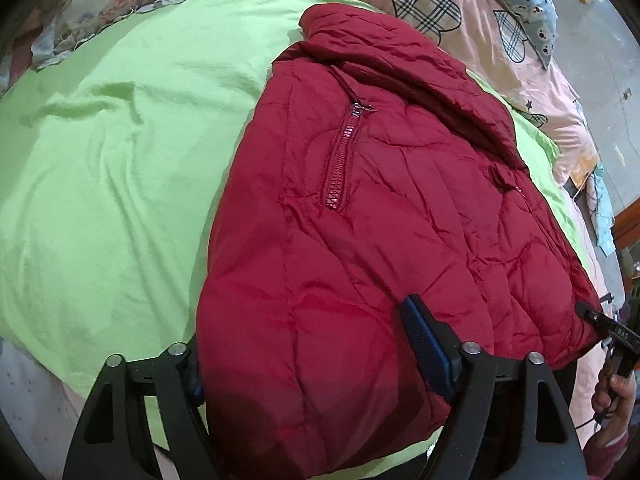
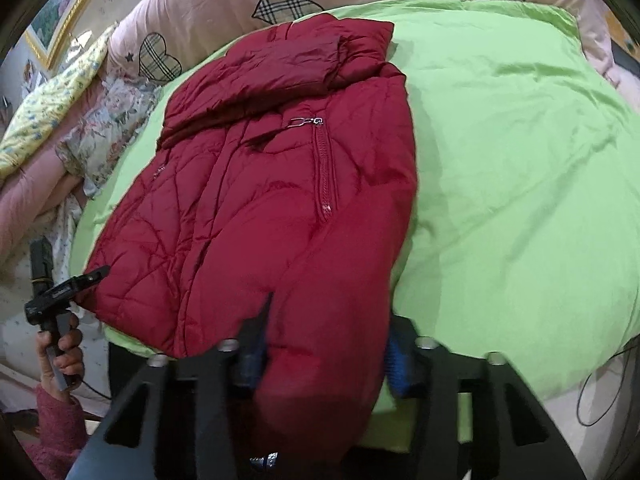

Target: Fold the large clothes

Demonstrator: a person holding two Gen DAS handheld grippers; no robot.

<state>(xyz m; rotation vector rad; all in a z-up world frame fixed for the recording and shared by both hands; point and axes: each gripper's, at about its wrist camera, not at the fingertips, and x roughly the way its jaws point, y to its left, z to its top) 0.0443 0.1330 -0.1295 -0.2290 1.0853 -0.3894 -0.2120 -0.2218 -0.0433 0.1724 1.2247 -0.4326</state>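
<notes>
Right gripper (image 2: 324, 360) on red jacket (image 2: 280, 200)

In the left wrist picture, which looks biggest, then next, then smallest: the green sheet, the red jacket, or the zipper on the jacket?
1. green sheet and red jacket: about equal; the jacket lies nearer the camera, so no ranking.
2. zipper: clearly smallest.

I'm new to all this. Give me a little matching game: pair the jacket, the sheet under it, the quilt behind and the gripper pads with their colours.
Things:
1 jacket
2 sheet
3 quilt
4 gripper pads

Colours:
A blue
B pink with plaid hearts
C dark red
D light green

Pairs: 1-C, 2-D, 3-B, 4-A
</notes>
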